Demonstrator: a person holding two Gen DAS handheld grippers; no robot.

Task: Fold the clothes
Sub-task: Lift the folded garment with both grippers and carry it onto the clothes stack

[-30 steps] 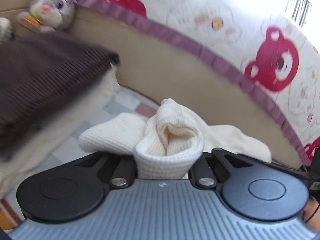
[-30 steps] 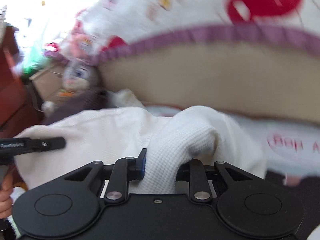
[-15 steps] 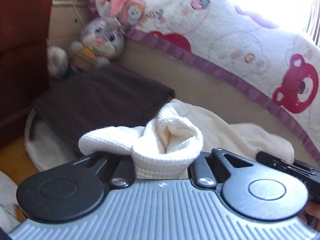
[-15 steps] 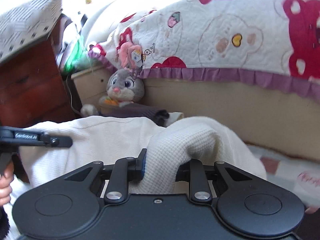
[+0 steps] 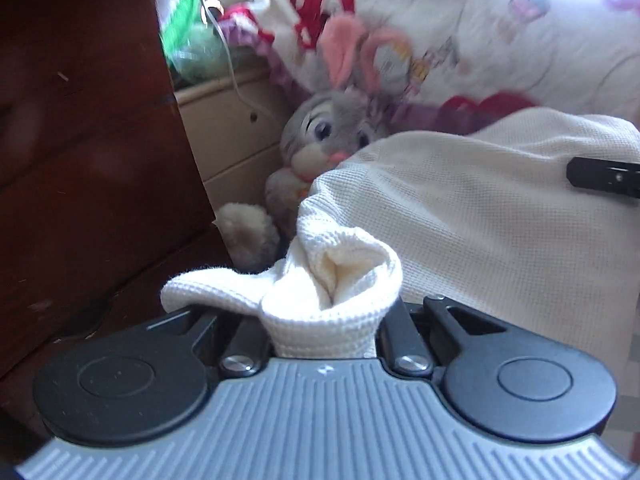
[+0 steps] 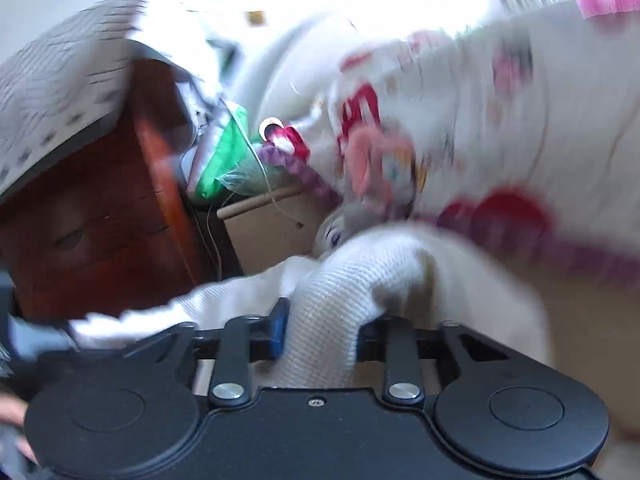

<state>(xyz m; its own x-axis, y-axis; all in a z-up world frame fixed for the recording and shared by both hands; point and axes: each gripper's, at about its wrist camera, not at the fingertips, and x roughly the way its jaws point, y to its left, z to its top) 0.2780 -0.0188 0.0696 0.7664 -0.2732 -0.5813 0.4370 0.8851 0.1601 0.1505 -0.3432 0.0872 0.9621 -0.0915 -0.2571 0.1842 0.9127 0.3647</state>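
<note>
A cream waffle-knit garment [image 5: 460,220] hangs stretched between both grippers. My left gripper [image 5: 328,320] is shut on a bunched corner of it, and the cloth folds up out of the jaws. In the right wrist view the same garment [image 6: 352,280] arches over my right gripper [image 6: 322,332]. Its jaws are opening, with a thick fold still filling the gap beside the blue pad [image 6: 278,328]. A black finger of the right gripper [image 5: 604,178] shows at the right edge of the left wrist view, in front of the cloth.
A grey plush rabbit [image 5: 320,136] sits just behind the garment, against a beige bed base [image 5: 228,132]. A dark wooden cabinet [image 5: 92,140] fills the left. A bear-print quilt [image 5: 460,40] hangs over the bed. A green bag [image 5: 192,48] lies in the corner.
Both grippers have swung left and upward with the cream garment. The brown sweater has dropped out of view; the cabinet and the rabbit are now close ahead.
</note>
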